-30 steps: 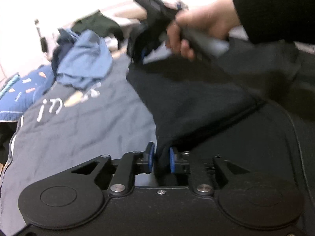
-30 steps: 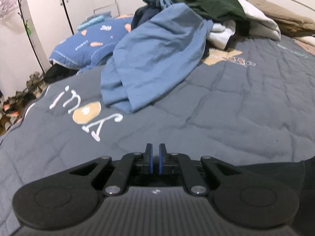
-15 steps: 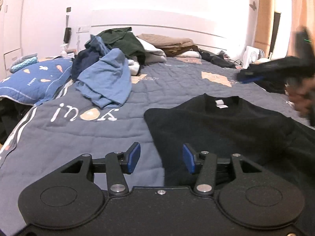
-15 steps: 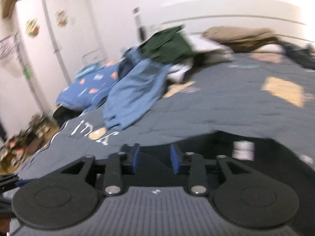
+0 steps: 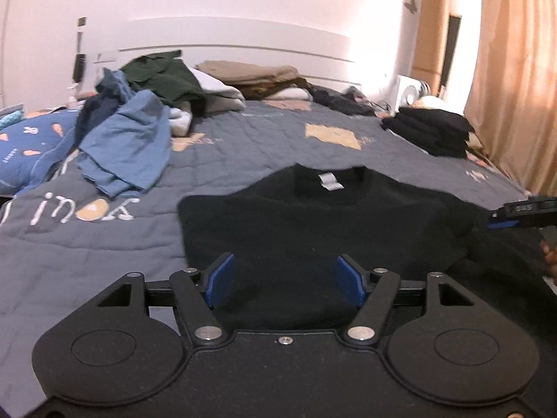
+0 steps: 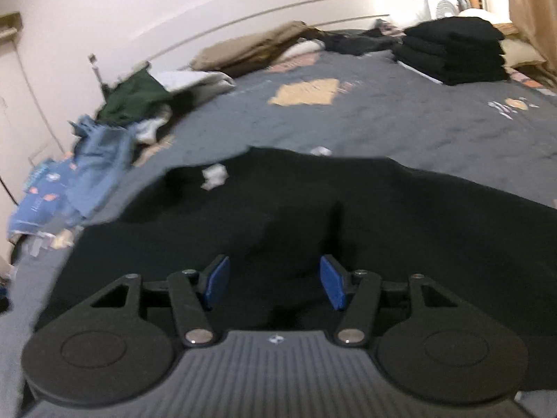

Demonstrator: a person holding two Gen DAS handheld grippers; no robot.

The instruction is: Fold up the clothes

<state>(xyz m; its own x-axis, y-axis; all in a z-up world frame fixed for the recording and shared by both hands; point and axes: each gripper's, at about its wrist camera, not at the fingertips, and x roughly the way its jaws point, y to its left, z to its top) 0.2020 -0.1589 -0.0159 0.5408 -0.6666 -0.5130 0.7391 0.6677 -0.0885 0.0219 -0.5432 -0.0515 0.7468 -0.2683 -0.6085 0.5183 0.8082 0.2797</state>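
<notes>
A black shirt lies on the grey quilt, collar and white label away from me, its left side folded in to a straight edge. My left gripper is open and empty, just above the shirt's near part. My right gripper is open and empty over the shirt and also shows at the right edge of the left wrist view. The right wrist view is blurred.
A blue garment and a heap of green, white and tan clothes lie at the back left. A stack of folded black clothes sits at the back right. A blue pillow is at the left; a curtain hangs on the right.
Both grippers let go of the shirt's edge, opened wide and pulled back. The shirt now lies flat with its left side folded over. The right gripper swung to the right side.
</notes>
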